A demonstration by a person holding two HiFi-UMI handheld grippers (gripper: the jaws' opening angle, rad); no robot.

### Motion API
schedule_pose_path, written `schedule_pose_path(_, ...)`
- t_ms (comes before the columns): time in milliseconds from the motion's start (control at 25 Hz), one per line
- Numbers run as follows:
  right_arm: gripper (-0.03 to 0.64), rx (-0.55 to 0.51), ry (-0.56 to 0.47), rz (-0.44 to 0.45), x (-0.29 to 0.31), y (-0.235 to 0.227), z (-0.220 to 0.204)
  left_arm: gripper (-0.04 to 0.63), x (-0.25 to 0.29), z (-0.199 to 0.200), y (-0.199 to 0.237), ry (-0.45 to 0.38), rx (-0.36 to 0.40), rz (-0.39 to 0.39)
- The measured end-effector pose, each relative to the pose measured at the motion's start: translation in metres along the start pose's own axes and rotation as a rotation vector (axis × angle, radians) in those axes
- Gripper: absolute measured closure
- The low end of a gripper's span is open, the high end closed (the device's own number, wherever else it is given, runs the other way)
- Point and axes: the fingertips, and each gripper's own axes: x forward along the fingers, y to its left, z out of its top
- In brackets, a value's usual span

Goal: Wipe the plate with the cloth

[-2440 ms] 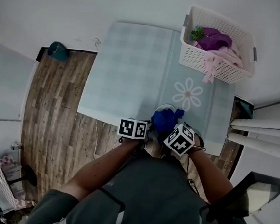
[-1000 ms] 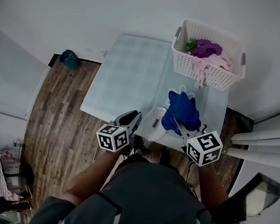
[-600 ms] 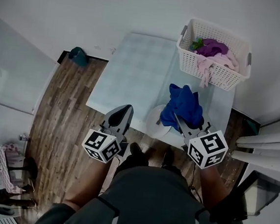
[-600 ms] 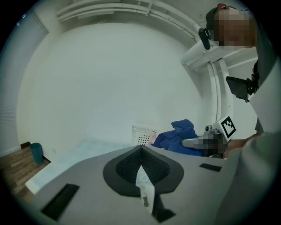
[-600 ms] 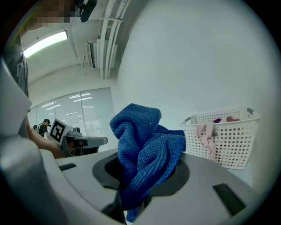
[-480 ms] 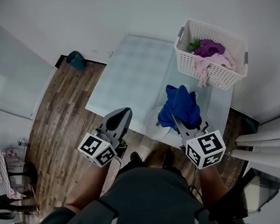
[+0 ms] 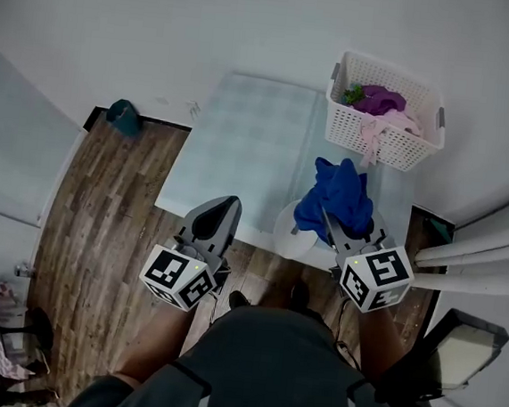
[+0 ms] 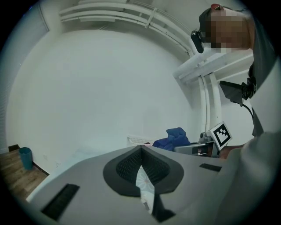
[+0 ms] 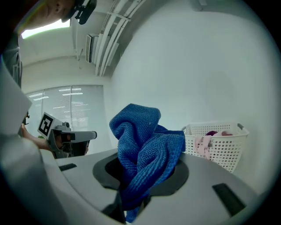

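Above the plate point(image 7: 288, 237): blue cloth point(image 7: 338, 195), pinched in right claw point(image 7: 327, 217). Left of the plate: left claw point(image 7: 225, 206), pressed together, empty.

cloth point(image 7: 337, 197): blue | plate point(image 7: 290, 238): white | basket point(image 7: 405, 150): white lattice | tablecloth point(image 7: 242, 143): pale check, apparently | floor point(image 7: 102, 210): brown planks

White basket point(image 7: 401, 153) of clothes point(image 7: 381, 100), checked tablecloth point(image 7: 241, 152), wood floor point(image 7: 101, 219)
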Motion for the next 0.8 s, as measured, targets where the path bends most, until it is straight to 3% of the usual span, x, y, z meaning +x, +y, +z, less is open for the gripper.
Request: schedule_pose_path(800, 0.486, -0.024, -0.012, -0.101, -0.007, 0.017, 0.010, 0.588, -0.023, 0.008, 0.014, -0.029, -0.008, -0.010)
